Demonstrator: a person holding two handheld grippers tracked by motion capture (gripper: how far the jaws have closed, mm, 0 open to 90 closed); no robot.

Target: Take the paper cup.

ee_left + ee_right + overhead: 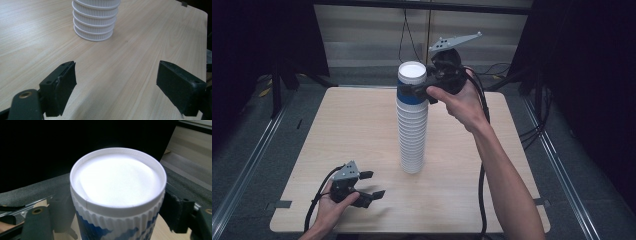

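A tall stack of white ribbed paper cups (413, 135) stands upright near the middle of the wooden table (357, 125). Its top cup (117, 182) carries a blue pattern and shows a white inside. My right gripper (413, 92) reaches in from the right at the top of the stack, and its black jaws press on both sides of that top cup in the right gripper view, my right gripper (117, 217). My left gripper (376, 183) rests low near the table's front left, open with nothing between its jaws. In the left gripper view, my left gripper (116, 82) faces the stack's base (96, 22).
Bare wood surrounds the stack on all sides. Cables (482, 200) trail from both grippers toward the front edge. Dark floor and metal rails (247, 165) flank the table, and a dark curtain hangs at either side.
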